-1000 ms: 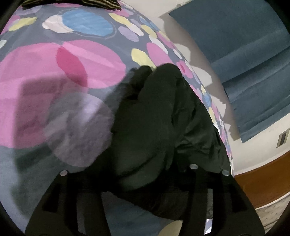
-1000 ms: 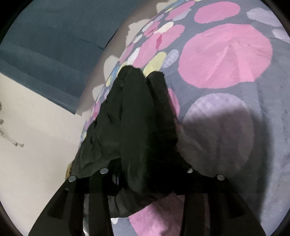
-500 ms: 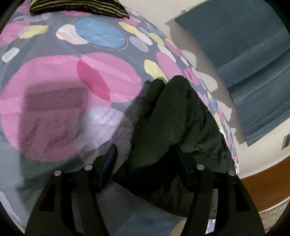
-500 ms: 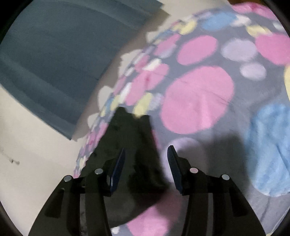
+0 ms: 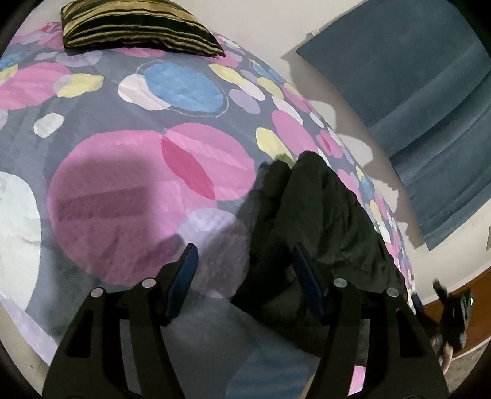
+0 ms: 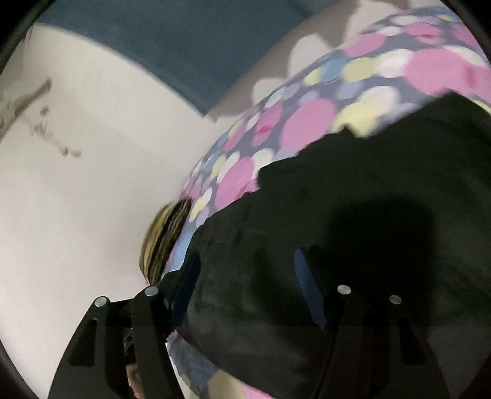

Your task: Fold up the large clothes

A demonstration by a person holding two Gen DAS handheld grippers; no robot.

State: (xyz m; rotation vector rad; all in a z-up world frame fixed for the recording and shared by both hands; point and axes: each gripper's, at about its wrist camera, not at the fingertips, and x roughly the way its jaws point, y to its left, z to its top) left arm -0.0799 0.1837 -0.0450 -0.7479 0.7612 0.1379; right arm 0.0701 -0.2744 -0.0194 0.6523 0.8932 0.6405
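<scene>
Bed, spotted cover [image 5: 129,129]: grey ground, pink, blue and yellow circles.

Dark garment [image 5: 322,221], near-black, is bunched in soft ridges along the bed's edge. Left gripper [image 5: 244,261] is held part open, nothing gripped; right gripper [image 6: 245,270], its view blurred, has just been opening, with the cloth [image 6: 353,199] seen beyond its jaws, ungripped.

Bed [image 5: 107,101] covered by grey sheet with pink, blue, yellow circles. Dark garment [image 5: 322,221] bunched near the bed's right edge. Striped black-gold pillow [image 5: 138,27] at the far end.
</scene>
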